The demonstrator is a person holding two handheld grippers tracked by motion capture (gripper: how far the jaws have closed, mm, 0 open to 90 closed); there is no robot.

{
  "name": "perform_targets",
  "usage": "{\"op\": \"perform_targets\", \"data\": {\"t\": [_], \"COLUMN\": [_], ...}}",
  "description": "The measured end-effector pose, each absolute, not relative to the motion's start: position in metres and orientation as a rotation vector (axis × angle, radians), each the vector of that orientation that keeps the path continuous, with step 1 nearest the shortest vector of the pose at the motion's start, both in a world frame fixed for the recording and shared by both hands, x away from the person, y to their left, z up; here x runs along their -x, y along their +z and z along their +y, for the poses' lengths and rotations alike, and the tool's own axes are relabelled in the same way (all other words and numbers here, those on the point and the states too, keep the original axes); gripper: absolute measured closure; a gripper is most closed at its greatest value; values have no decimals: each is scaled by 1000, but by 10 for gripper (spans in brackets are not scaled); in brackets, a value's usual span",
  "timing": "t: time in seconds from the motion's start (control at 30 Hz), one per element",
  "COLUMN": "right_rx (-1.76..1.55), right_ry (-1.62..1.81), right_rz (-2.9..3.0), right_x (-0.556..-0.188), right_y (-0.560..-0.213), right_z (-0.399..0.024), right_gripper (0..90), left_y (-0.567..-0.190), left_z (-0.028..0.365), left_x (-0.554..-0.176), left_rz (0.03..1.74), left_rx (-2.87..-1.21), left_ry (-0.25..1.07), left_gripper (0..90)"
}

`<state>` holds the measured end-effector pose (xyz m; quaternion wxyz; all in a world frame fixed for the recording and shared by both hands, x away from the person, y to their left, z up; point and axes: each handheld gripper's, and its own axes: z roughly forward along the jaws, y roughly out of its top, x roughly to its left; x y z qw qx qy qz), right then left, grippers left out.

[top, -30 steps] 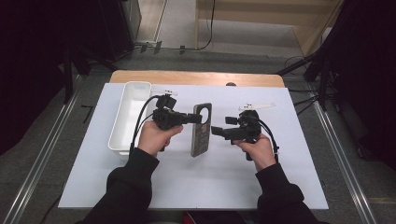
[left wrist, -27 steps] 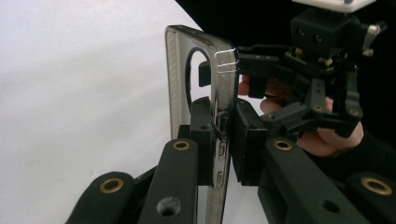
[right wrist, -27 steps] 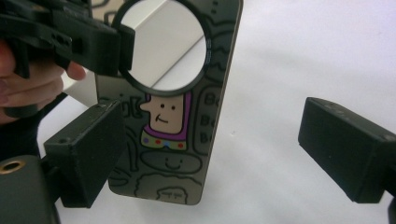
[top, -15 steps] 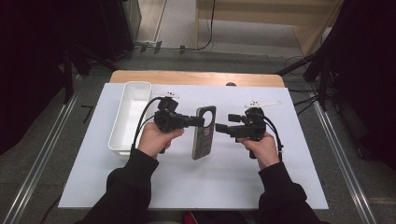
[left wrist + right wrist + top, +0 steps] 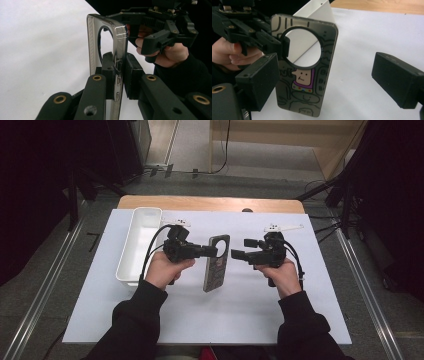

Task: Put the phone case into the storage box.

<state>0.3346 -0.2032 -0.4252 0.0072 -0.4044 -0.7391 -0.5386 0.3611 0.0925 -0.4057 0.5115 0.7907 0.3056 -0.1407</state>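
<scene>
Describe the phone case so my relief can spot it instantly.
On the white table mat, right of the long white bin, the left gripper holds the phone case off the surface. It is grey with a large round camera hole and a cartoon figure in purple.

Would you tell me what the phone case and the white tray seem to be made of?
Phone case: likely soft, smoky translucent plastic; glossy rim, table showing through its side in the left gripper view. White tray: probably rigid plastic, matte, with thin smooth walls.

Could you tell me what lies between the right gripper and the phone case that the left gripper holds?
Nothing: in the high view, bare white table cover separates the open right gripper from the phone case.
</scene>
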Motion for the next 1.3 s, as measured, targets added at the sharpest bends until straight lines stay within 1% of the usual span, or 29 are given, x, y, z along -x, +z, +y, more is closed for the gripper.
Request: {"op": "perform_targets", "data": {"t": [0.23, 0.3, 0.47, 0.57, 0.63, 0.87, 0.93, 1.03, 1.3], "right_rx": [1245, 1244, 1227, 1211, 1207, 1177, 1172, 1147, 1125], "right_ry": [-1676, -1681, -1690, -1674, -1680, -1698, -1703, -1699, -1699], "right_rz": [-2329, -2330, -2328, -2343, -2342, -2334, -2340, -2351, -2343], "right_x": [-338, -338, -339, -338, -338, -337, -337, -337, -338], "right_y": [-424, -424, -425, -426, -426, -428, -428, -429, -436], "right_z": [-201, -201, -201, -198, -197, -196, -196, -194, -191], "right_gripper": [70, 136, 137, 141, 183, 255, 301, 347, 436], "left_y": [-407, -407, -408, -409, -409, -409, -409, -409, -409], "left_z": [91, 91, 88, 86, 86, 86, 85, 84, 84], "left_x": [-360, -360, -360, -359, -359, -358, -357, -356, -356], "left_rz": [685, 673, 637, 606, 592, 567, 561, 557, 541], "left_rx": [-1903, -1900, -1898, -1911, -1913, -1911, -1921, -1923, -1928], "left_ry": [-371, -384, -418, -416, -421, -440, -434, -433, -442], "left_gripper": [799, 799, 799, 799, 799, 799, 799, 799, 800]}}
